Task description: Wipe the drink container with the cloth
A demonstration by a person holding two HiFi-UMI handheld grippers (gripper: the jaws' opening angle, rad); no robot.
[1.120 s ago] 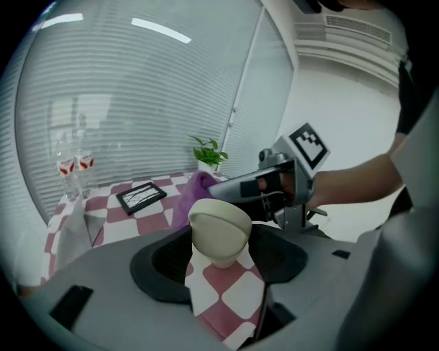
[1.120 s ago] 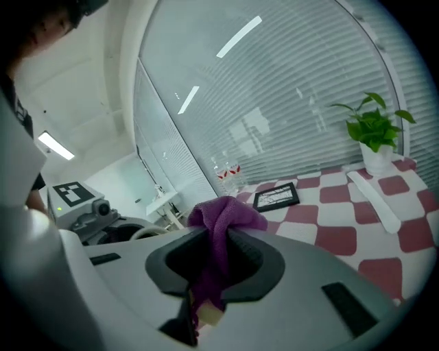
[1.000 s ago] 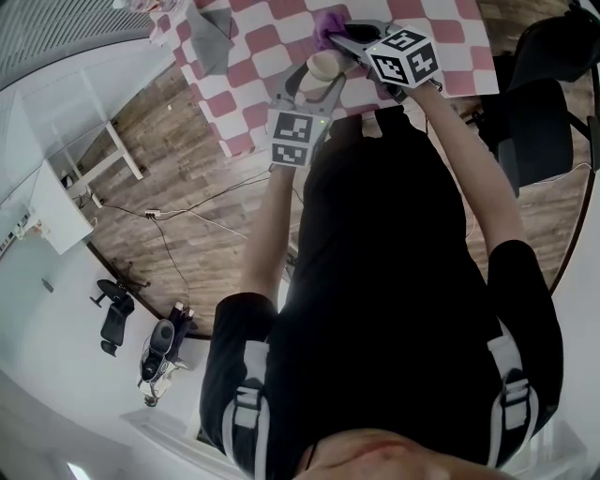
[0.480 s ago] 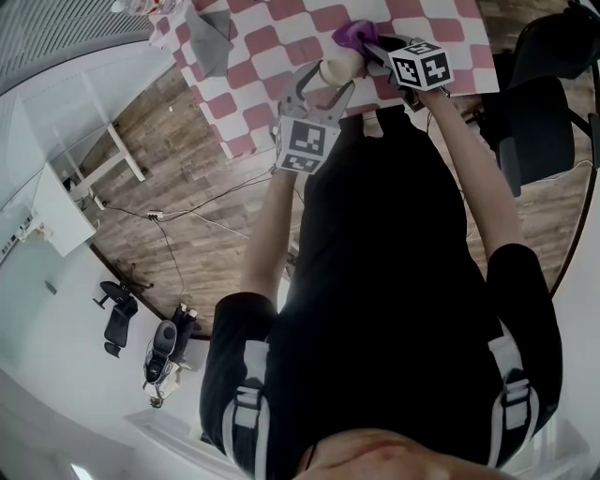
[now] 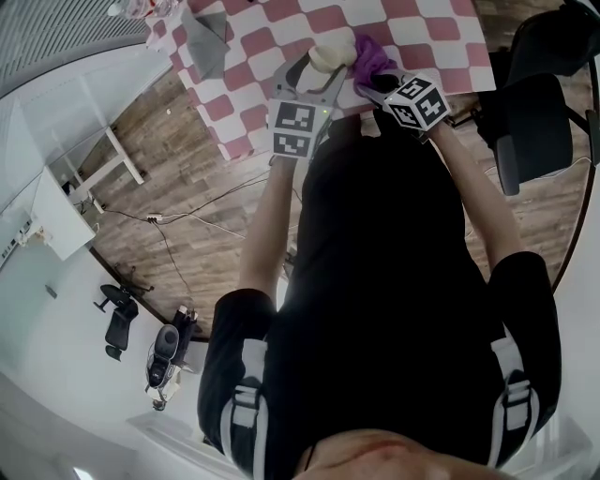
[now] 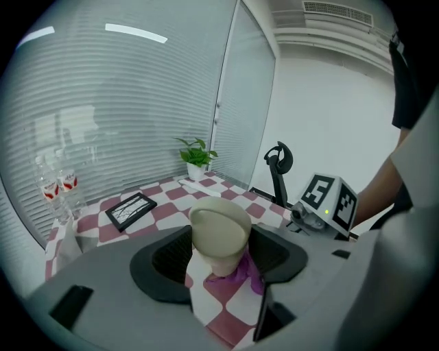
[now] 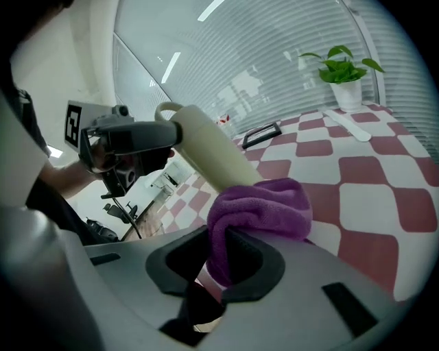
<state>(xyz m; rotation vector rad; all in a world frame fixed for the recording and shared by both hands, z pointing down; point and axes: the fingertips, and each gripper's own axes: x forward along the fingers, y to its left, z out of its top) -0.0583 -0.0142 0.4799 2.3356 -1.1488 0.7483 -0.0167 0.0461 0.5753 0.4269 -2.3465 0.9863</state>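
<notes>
**A:** Head view: left tool (image 5: 317,64) is clamped on the container (image 5: 333,54), over the near edge of the tabletop (image 5: 427,28). Right tool (image 5: 373,84) is just beside it with the cloth (image 5: 371,56). The cloth touches the container.

**B:** Why both tools?

**A:** My read: one fixes the container so the wipe has something to push against.

**B:** Left gripper view?

**A:** Jaws stand wide, pads pressed on both sides of the body. The container is tilted, one end facing the camera. It's gripped near that end, which leaves the rest bare for wiping. Purple shows just under the far part.

**B:** Right gripper view?

**A:** Jaws nearly together, pinching a fold of cloth. The rest bunches out past the tips as a pad, so fabric meets the surface, not plastic. That bunch sits against the container's side. The container slants from the left tool down to the cloth. It looks clear of the tabletop, though I can't be sure.

**B:** Stage?

**A:** Contact made, so I'd judge mid-wipe. The risk is the cloth slipping out of that narrow pinch.
</notes>
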